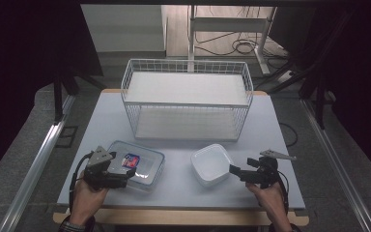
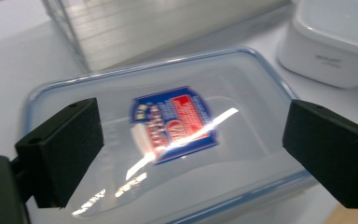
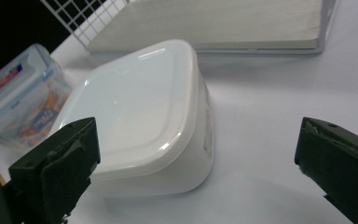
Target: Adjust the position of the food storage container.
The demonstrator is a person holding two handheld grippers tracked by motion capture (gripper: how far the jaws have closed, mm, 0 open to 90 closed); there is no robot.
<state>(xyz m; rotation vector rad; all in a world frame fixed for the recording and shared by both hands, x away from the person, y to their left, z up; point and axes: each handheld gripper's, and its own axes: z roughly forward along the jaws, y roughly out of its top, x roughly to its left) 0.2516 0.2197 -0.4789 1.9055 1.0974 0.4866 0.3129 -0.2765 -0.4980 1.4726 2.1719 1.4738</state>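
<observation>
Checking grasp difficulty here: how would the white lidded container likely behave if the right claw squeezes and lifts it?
The white container looks like rigid plastic, so probably stiff. Its glossy, rounded sides may slip. Squat and flat-based, it seems unlikely to tip.

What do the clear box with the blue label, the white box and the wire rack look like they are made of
Clear box: glossy see-through plastic, probably; glare streaks its lid. White box: smooth opaque plastic, by its soft sheen. Wire rack: thin white-coated wire grid, likely metal, with pale shelves.

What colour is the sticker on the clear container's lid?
The sticker is blue-edged with a red middle and pale lettering, clearest in the left gripper view.
</observation>
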